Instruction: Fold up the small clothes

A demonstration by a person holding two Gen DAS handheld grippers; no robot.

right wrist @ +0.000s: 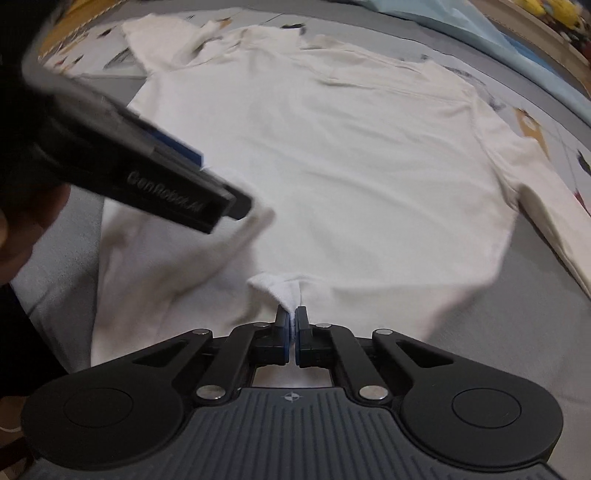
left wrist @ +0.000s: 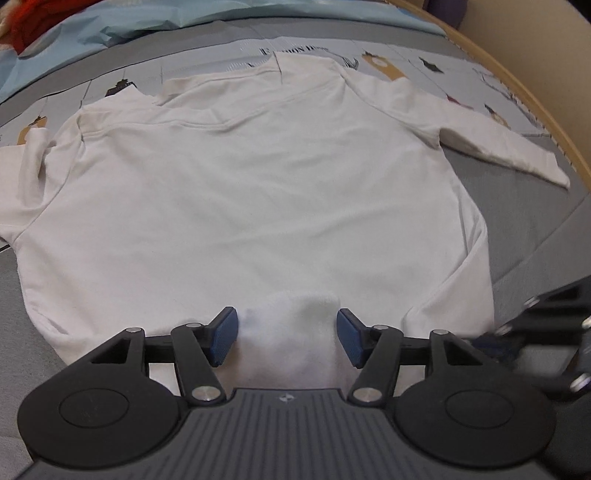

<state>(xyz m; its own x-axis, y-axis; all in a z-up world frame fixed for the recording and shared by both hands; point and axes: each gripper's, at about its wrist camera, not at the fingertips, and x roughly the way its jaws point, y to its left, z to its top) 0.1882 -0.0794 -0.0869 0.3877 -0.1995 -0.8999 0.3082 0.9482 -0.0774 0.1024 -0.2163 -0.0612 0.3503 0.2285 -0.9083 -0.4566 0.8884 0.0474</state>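
Cloth fills both wrist views: a white long-sleeved shirt (left wrist: 258,192) lies spread flat on a grey bedspread (left wrist: 535,236), its hem nearest the claws and its collar at the far end.

Starting on the left, the left gripper (left wrist: 287,338) points steeply down at the hem. Its blue pads (left wrist: 222,338) stand apart, released, and a raised hump of white fabric sits between them; neither pad can be seen pressing on it. Beyond this claw's left finger the shirt's left sleeve lies doubled over near the shoulder. Straight ahead of the fingertips the shirt body runs smooth up to the collar. Off past the right finger, the other sleeve (left wrist: 509,151) stretches out flat toward a curved wooden bed edge (left wrist: 517,85). Printed bedding with small figures (left wrist: 384,62) lies past the collar, and pale blue fabric (left wrist: 147,22) is bunched farther off still. At the far right edge of this view part of the right gripper's black linkage shows, blurred.

Moving right, the right gripper (right wrist: 291,325) is clenched on the shirt's hem: its pads meet with a thin pinch of white cloth between them, and a small peaked fold rises just ahead of the tips. To this claw's left, the left gripper's black body crosses the view at a slant above the shirt. A hand (right wrist: 22,229) is visible behind it in the dark corner.
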